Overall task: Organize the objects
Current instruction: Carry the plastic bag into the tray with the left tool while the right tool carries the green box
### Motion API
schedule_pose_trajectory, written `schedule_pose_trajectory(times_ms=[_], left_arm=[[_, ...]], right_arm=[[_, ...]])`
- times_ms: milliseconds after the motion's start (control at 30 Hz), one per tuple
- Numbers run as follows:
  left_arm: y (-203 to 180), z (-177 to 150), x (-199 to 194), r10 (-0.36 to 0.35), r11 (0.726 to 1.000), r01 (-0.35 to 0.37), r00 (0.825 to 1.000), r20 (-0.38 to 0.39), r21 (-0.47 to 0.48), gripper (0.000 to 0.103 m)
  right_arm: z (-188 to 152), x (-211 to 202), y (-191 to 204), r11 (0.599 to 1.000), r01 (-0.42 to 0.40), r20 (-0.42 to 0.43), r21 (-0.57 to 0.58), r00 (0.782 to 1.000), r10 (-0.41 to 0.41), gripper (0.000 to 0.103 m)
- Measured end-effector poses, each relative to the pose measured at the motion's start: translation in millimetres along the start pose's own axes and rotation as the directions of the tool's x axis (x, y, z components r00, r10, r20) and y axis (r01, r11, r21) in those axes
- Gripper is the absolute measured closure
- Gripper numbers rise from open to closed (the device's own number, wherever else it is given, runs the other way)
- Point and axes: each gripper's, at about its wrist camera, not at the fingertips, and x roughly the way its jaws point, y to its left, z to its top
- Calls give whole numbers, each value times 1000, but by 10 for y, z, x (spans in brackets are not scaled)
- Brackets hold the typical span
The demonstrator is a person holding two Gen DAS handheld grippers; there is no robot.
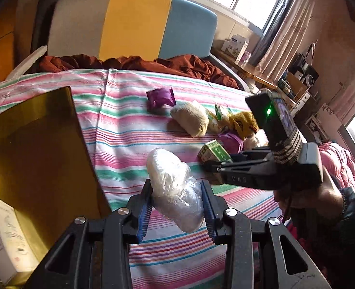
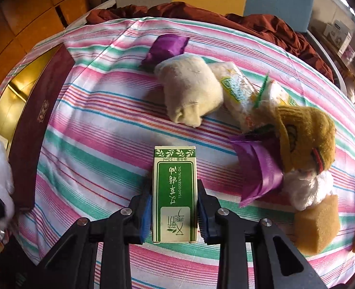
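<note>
My left gripper [image 1: 177,207] is shut on a clear plastic-wrapped white bundle [image 1: 175,187] and holds it above the striped bed sheet [image 1: 119,130], just right of an open box with a gold lining [image 1: 40,159]. My right gripper [image 2: 175,212] is shut on a green and cream essential oil box [image 2: 175,192]; both show in the left wrist view, the gripper [image 1: 211,167] and the box [image 1: 213,153]. Beyond lie a cream sock roll [image 2: 191,91], a purple packet [image 2: 167,48], a tissue pack [image 2: 242,91], a mustard sock [image 2: 305,134] and a second purple packet [image 2: 259,168].
The open box has a maroon outer wall [image 2: 35,130] and holds a white carton [image 1: 1,238]. A rust-red blanket [image 1: 134,65] lies along the headboard [image 1: 134,24]. Tan sponge blocks [image 2: 317,226] and white fluff [image 2: 305,187] sit at the right. A bedside shelf [image 1: 247,67] carries boxes.
</note>
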Motion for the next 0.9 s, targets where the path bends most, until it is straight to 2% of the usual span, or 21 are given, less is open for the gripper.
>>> schedule_pose_trajectory(times_ms=[167,300,400,533,667,833,900], left_arm=[[457,179,-559,82,995,-74,990,116,-68,64],[984,246,-850,215,971,-195,963,159,-135,63],[1427,186,-898,320,938,-295,939,129,-182,62],[1938,45,-860,416,887,-389,907,69,-248,62],[2238,-113,-769,458,852,-435,889,13,-293,62],[2353,-217,-661,476,840,-464,879,-30,-280,61],[2383,-232,-615,491,832,-483,870,-45,-273,59]], right_arm=[[3,11,52,1000,10,6,-28,1000,-10,72],[-6,4,35,999,28,9,-38,1000,-28,72],[23,34,63,998,41,10,-42,999,-41,72],[31,49,62,997,58,14,-50,998,-57,72],[34,80,87,996,72,18,-59,997,-71,72],[6,68,127,995,75,18,-59,997,-74,72],[14,79,119,995,77,19,-60,997,-76,72]])
